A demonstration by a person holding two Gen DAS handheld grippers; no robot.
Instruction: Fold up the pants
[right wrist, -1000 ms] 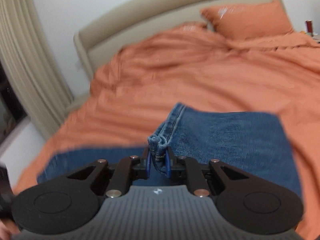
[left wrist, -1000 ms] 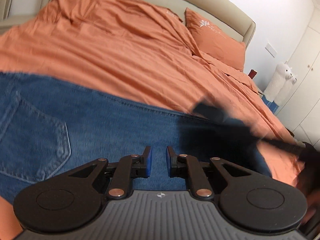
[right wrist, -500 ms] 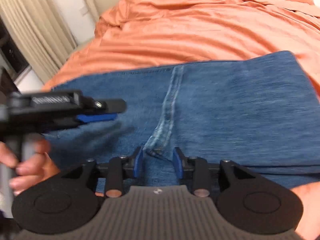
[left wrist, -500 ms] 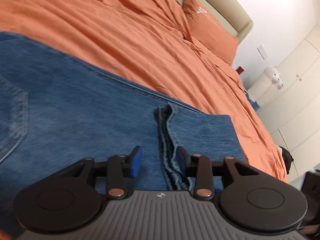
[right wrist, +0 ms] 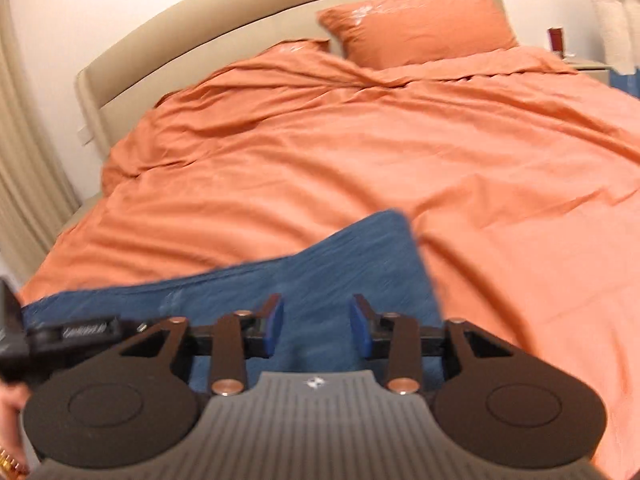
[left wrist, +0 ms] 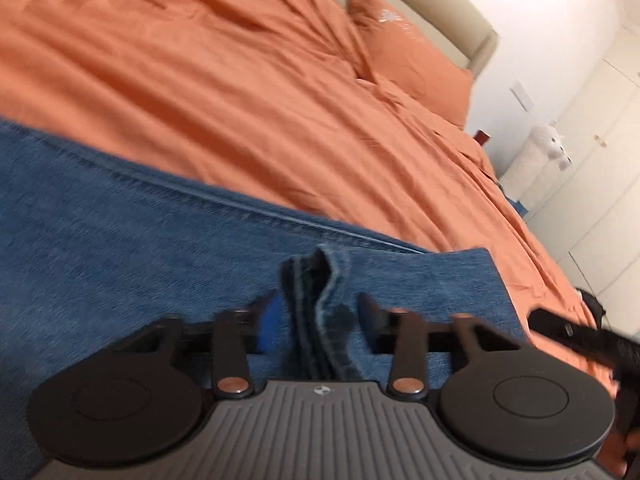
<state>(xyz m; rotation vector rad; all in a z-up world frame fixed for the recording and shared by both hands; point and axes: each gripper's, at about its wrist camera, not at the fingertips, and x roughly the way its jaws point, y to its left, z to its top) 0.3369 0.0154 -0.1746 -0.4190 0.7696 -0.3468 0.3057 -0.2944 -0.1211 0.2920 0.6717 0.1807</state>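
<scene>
Orange bedding [right wrist: 360, 152] covers a wide bed [right wrist: 120, 64] with a beige headboard, and two orange pillows [right wrist: 420, 24] lean at its head. Blue denim pants [left wrist: 120, 240] lie flat near the bed's foot edge, partly folded. In the left wrist view the left gripper [left wrist: 316, 320] straddles a raised, bunched seam of the pants; its fingers [left wrist: 268, 320] are closing with that fold between them, the pads not visibly pressing it. In the right wrist view the right gripper [right wrist: 316, 328] hovers over flat denim [right wrist: 360, 264], its fingers [right wrist: 274, 326] closing with a clear gap and no cloth gripped. White wardrobe doors [left wrist: 592, 168] stand beyond the bed's side.
</scene>
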